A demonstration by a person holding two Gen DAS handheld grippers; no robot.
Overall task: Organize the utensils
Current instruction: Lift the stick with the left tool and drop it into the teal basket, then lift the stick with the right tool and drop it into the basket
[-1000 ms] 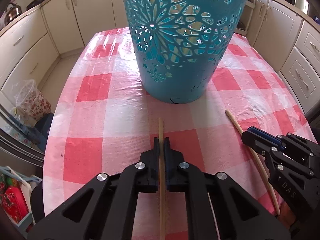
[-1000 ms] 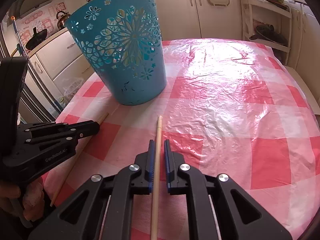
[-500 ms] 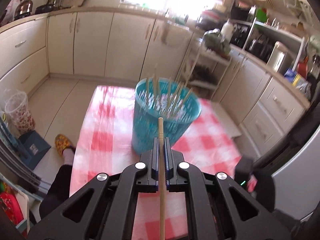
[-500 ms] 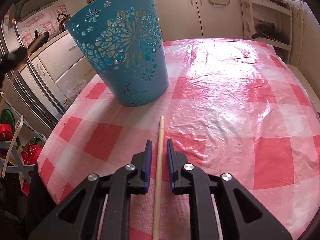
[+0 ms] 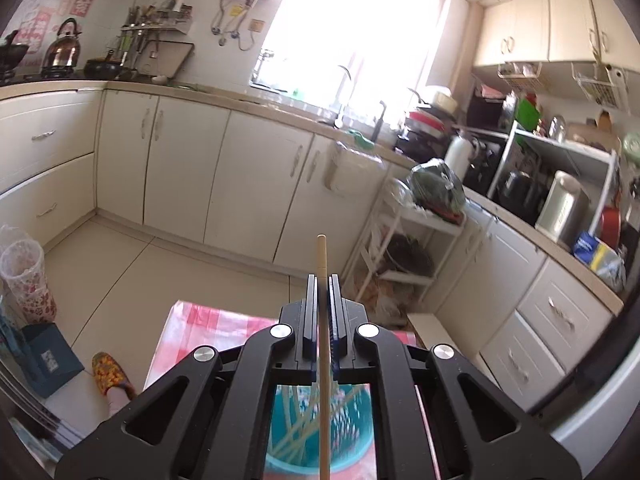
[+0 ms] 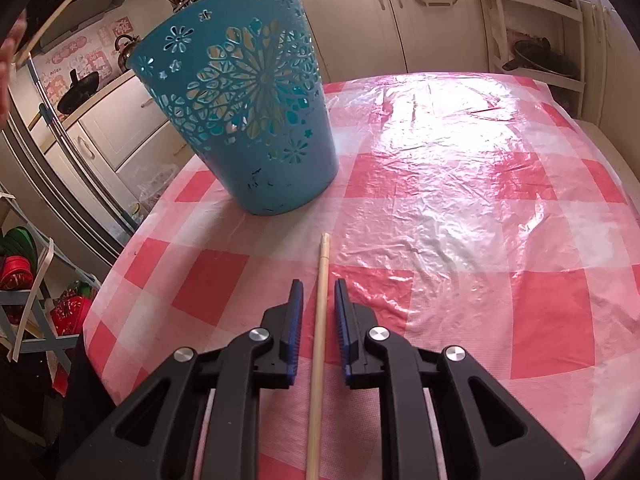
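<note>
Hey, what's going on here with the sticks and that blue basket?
Someone is sorting wooden sticks into the basket on the checked table with two handheld tongs. The left tongs are shut on one stick, held high above the basket, where more sticks already stand. The right tongs are open, their fingers either side of a second stick that lies on the table, not yet gripped.

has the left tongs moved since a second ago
Yes. The left tongs, shut on a chopstick, rose from the tablecloth to above the blue basket, whose open top now shows below them.
</note>
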